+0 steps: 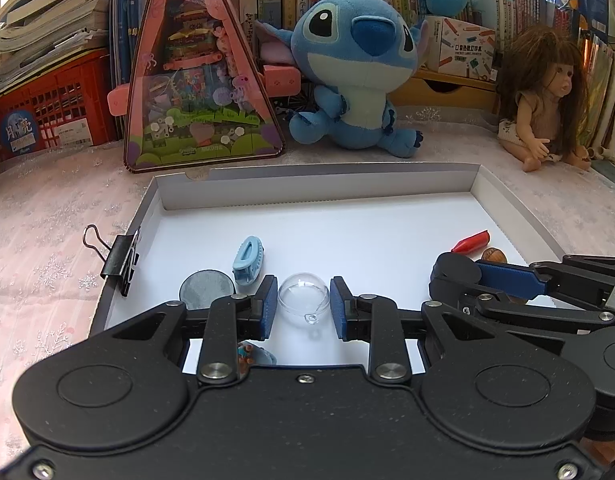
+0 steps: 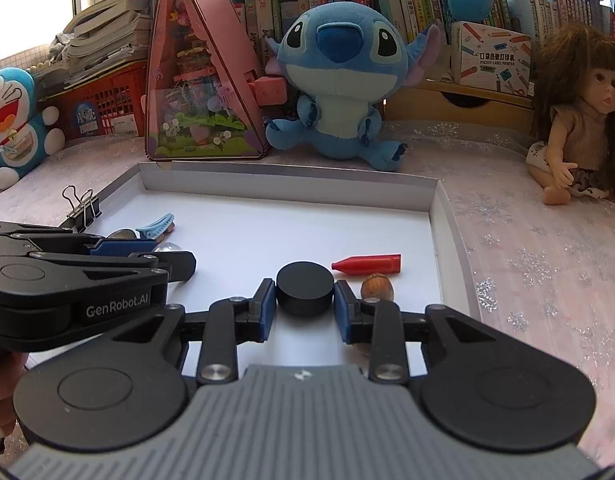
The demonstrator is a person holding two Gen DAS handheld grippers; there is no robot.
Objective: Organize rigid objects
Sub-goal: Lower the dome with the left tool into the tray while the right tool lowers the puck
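**Fingers closed on two items inside the tray**

Fingers of the left gripper are seen narrowly spaced, with the blue pads pressed against both sides of a clear plastic dome. The dome sits on the white tray floor near the front left. Just left of it a grey disc lies flat, and a light blue hair clip rests beside both. A small colourful item is partly hidden under the left fingers; what it is cannot be told.

Fingers of the right gripper are likewise narrowly spaced, pads touching the sides of a black puck, which sits flat on the tray floor. Just right of it a brown acorn-like piece is seen, and behind that a red crayon-shaped piece lies on its side near the tray's right wall.

A black binder clip is clamped on the tray's left wall. The tray rests on a pink-covered desk. Behind it stand a triangular toy case, a blue plush and a doll.
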